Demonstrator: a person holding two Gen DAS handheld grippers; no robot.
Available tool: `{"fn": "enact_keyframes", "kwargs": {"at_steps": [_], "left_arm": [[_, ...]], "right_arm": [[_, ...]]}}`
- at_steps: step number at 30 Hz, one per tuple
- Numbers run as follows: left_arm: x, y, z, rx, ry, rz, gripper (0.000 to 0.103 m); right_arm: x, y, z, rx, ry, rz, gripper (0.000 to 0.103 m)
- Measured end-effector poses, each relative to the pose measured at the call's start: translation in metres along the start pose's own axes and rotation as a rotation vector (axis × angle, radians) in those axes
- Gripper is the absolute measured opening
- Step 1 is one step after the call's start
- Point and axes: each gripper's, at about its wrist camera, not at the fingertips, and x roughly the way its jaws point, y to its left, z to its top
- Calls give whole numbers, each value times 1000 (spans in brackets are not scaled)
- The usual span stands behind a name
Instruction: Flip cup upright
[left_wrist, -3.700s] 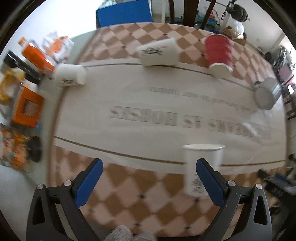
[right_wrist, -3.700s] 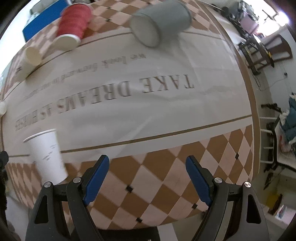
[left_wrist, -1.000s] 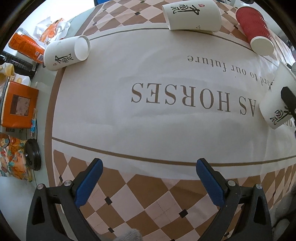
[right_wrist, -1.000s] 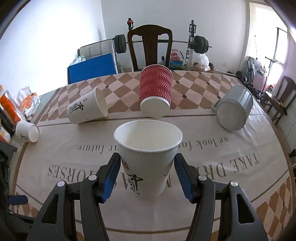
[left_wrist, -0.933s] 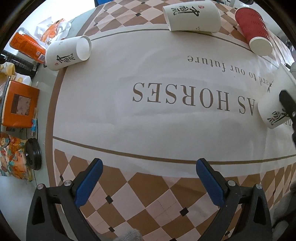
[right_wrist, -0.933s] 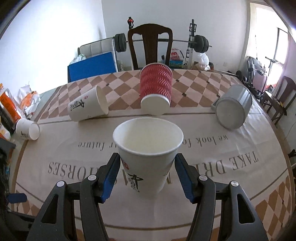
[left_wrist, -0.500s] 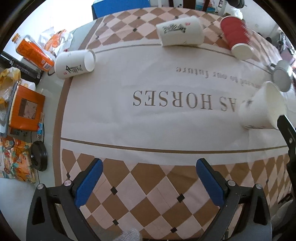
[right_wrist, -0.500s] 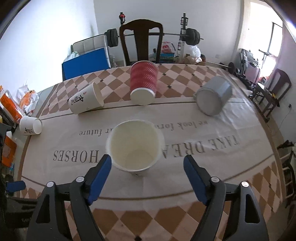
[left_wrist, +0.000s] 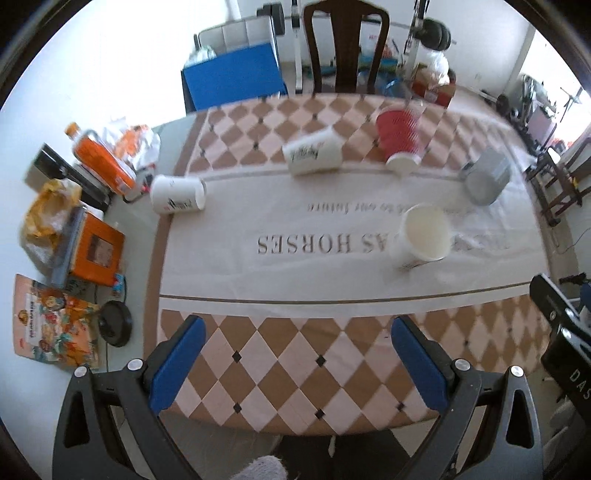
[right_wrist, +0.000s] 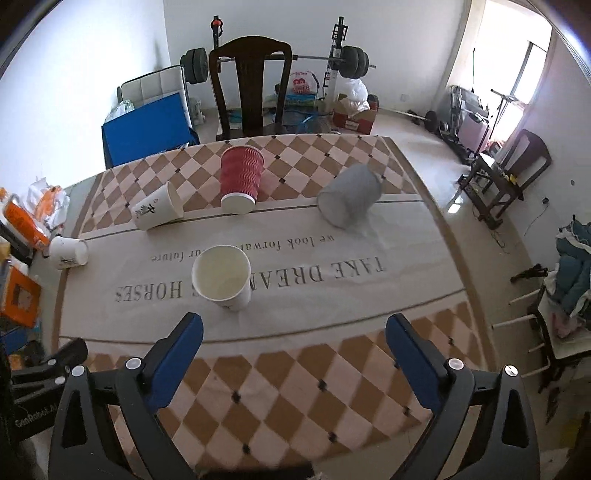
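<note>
Dining table (right_wrist: 369, 369) with a checked, lettered cloth, seen from its near edge. Right gripper (right_wrist: 293, 349) and left gripper (left_wrist: 295, 354): both hover over the near checks, jaws spread wide, nothing between them. White paper cup (right_wrist: 222, 282) (left_wrist: 424, 236): stands upright on the lettering, mouth open upward, near centre and apart from both grippers; this cup appears finished. Far row, all on their sides: grey cup (right_wrist: 349, 201) at right, red ribbed cup (right_wrist: 240, 179) in the middle, white printed cup (right_wrist: 159, 206) left of it, small white cup (right_wrist: 68, 251) at the far left edge. Step in hand, as judged: release complete, choosing the next cup. The next move would call for reaching far across the cloth, closing on a lying cup's wall, then rotating it mouth-up.
</note>
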Motion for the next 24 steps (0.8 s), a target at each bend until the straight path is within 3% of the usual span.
{"fn": "enact_keyframes", "kwargs": {"at_steps": [10, 24], "left_arm": [[-97, -6, 8, -36, -127, 5, 103], [-157, -6, 1, -60, -185, 19, 103]], "right_arm": [[-101, -28, 26, -22, -37, 30, 103], [-172, -40, 35, -46, -85, 65, 103]]}}
